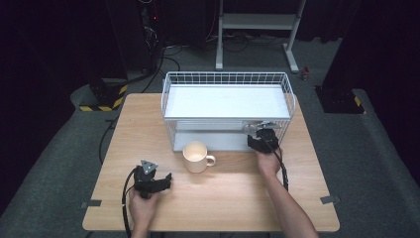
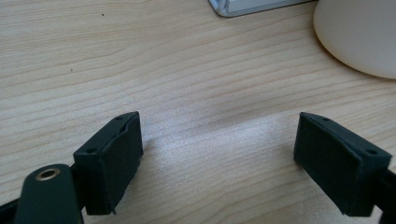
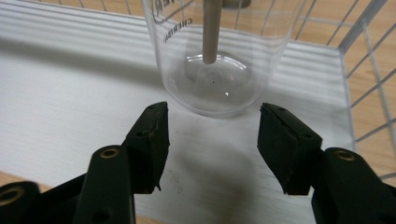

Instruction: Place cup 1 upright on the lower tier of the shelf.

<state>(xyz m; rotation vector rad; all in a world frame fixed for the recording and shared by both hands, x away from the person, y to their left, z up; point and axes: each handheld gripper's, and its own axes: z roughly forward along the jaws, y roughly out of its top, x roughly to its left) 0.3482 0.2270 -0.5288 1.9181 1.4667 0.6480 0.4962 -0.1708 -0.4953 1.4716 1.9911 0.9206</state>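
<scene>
Your right gripper (image 3: 212, 140) sits at the open front of the white wire-mesh two-shelf rack (image 1: 171, 89), on its lower white shelf, and the thing that matters lies straight ahead of it: a clear plastic measuring beaker (image 3: 217, 56) standing upright on that shelf with a pale wooden stick (image 3: 211, 30) resting inside it. In the right gripper view the beaker's base is just beyond the tips of your two black jaws and roughly centred on the gap, perhaps a touch toward the left jaw. The jaws are spread apart with nothing between them, and the gap looks about as wide as the base, so the fit is likely tight. The beaker's long axis is vertical, so you would probably close on it from the sides after a short push forward. Your left gripper (image 2: 217, 163) is well away from it, low over the bare light wooden table (image 1: 228, 198), jaws wide open and empty, with the cream ceramic mug (image 1: 196, 156) just ahead to its right. The right hand (image 1: 269, 161) is plainly the nearer one.
</scene>
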